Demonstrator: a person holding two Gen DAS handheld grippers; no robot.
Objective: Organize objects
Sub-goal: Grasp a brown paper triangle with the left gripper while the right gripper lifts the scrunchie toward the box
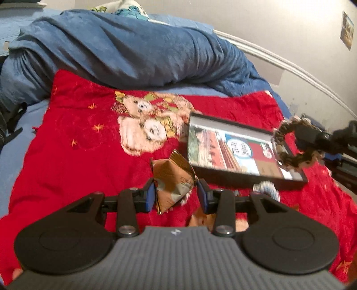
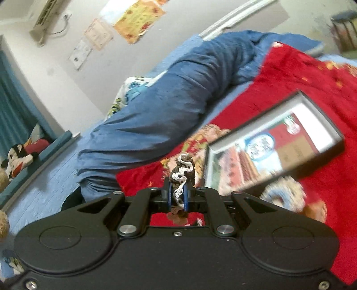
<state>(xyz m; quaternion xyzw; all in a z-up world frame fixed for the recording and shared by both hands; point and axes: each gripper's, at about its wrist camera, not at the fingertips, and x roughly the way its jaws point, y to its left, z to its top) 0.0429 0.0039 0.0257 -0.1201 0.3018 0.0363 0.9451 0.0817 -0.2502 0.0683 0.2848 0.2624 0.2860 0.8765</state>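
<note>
- The left tongs (image 1: 176, 194) pinch a brown-and-gold snack packet (image 1: 173, 178) between their blue pads, gripping it across its lower half so that the crimped top edge stands free above the jaws. It hangs clear of the bedding, which suggests it is being carried rather than adjusted in place.
- The right tongs (image 2: 177, 196) are pressed together on a brown crocheted piece with white trim (image 2: 184, 169). In the left wrist view it reads as a looped, scrunchie-like ring (image 1: 294, 145) dangling over the corner of the box. Clamping one strand is enough for so light and floppy a thing.
- Just beyond both tongs lies a red blanket with a teddy-bear print (image 1: 84, 125), spread on the bed as the working surface.
- On the blanket sits a shallow black-rimmed box (image 1: 234, 154) with a colourful printed inside. It is open-topped and near both held things, so it is probably where they are meant to go.
- Beside the box's near edge lies a pale blue-and-white crocheted item (image 1: 266, 189), blurred, not yet collected.
- Farther back, a blue duvet (image 1: 125, 51) is bunched up along the bed, likely pushed aside to free room.
- Behind it are a patterned pillow (image 2: 126, 93), the grey wall with posters (image 2: 133, 20), and a soft toy (image 2: 19, 158) on a ledge off to the side.
</note>
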